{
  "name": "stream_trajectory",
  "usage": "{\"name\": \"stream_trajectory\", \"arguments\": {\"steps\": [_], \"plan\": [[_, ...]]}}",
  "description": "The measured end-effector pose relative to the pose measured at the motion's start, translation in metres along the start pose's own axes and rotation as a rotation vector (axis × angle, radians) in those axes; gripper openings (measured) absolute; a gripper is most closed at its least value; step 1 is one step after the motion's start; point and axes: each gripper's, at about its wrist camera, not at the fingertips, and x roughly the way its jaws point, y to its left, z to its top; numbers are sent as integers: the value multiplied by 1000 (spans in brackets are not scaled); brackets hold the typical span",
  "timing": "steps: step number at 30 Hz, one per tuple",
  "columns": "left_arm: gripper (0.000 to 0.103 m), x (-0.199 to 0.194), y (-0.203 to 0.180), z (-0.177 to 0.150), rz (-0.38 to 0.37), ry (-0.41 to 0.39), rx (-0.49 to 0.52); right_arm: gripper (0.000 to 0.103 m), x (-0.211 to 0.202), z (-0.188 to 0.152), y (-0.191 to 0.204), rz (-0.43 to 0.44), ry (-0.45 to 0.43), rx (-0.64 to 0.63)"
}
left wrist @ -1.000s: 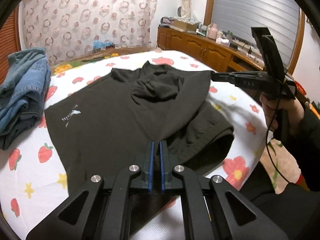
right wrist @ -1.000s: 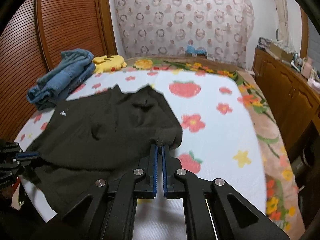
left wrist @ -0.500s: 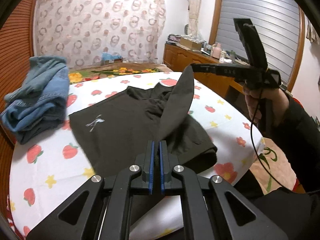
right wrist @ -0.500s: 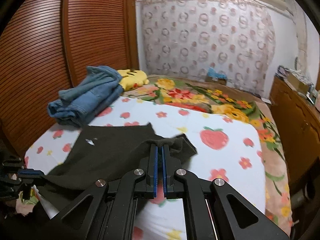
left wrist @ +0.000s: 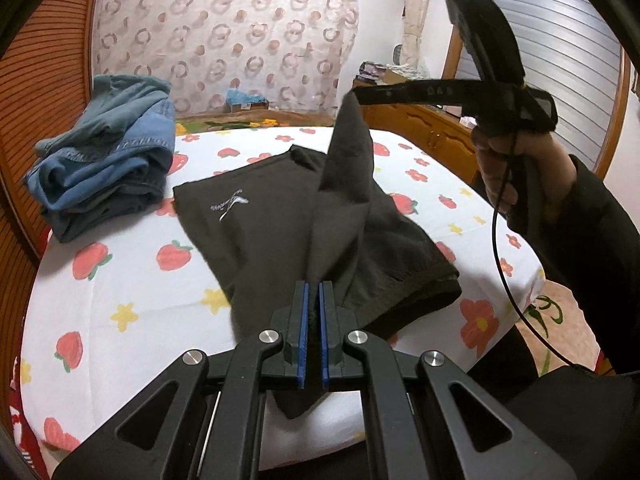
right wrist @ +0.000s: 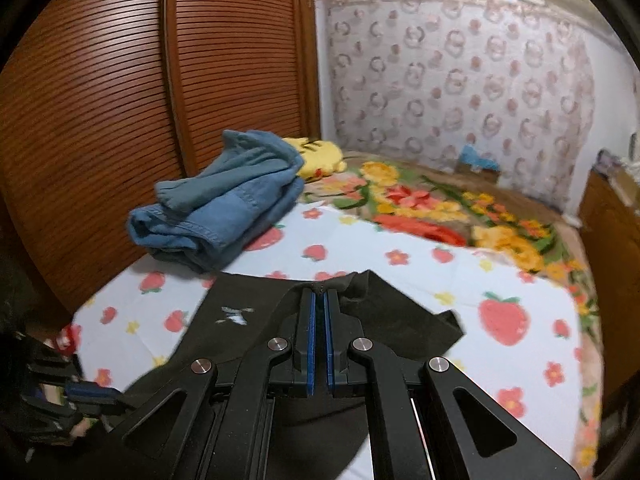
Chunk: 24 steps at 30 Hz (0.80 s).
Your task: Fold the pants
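With both grippers' jaws clamped on the dark pants (left wrist: 280,216), the left gripper (left wrist: 313,312) and right gripper (right wrist: 319,300) should keep the lifted edge taut and level before laying it over on the bed (left wrist: 132,292).

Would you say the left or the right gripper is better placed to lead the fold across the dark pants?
Probably the right gripper: it holds a corner of the dark pants lifted high above the bed, free to sweep. The left gripper pinches fabric low, near the edge.
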Motion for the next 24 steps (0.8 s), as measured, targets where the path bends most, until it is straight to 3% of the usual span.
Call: {"name": "stream_trajectory", "arguments": {"steps": [5,10,13,24], "plan": [[6,11,1,-10,-5,39,-8,4,12,-11,-27,-10,42,51],[6,19,0,-16,-6,63,-12,22,7,-24,-51,44,65,120],[6,18,0,-18,0,64,-13,29,-1,-29,-56,10,65,121],[6,-18,1,-5,28,-22,-21,29,-20,-60,-34,-45,85,139]]}}
